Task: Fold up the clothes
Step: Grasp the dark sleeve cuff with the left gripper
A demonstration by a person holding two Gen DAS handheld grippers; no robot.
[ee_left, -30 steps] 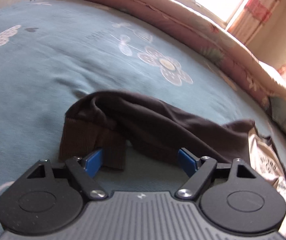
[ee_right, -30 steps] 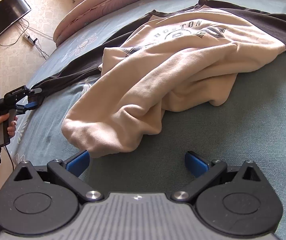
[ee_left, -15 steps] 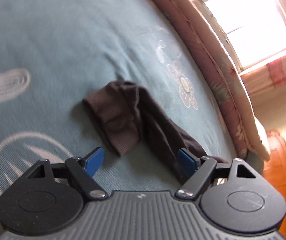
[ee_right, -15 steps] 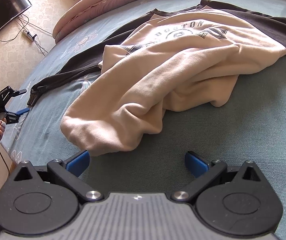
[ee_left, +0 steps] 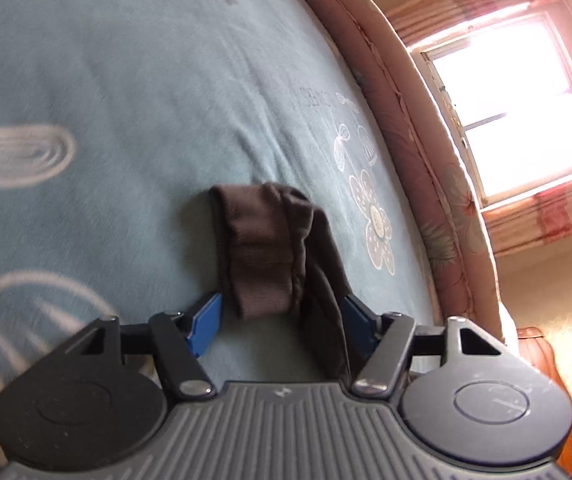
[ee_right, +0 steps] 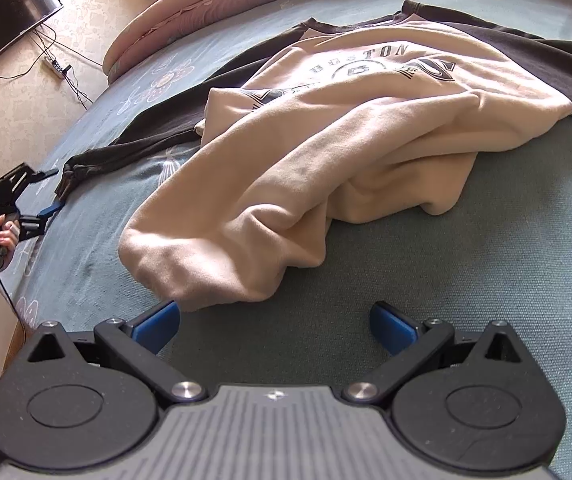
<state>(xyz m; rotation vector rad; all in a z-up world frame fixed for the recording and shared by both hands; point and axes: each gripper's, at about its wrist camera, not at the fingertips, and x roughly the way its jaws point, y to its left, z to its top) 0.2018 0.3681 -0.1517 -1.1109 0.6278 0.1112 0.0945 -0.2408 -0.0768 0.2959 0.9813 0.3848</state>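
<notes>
Left tongs (ee_left: 279, 322) closing around one dark sleeve (ee_left: 261, 252), not yet pinching; right tongs (ee_right: 273, 326) released.

The left gripper (ee_left: 279, 320) has rolled and dropped, its fingers closing around the dark sleeve cuff (ee_left: 261, 256).

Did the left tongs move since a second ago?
Yes. In the right wrist view the left tongs have come up and right toward the dark sleeve cuff, closing around it.
</notes>
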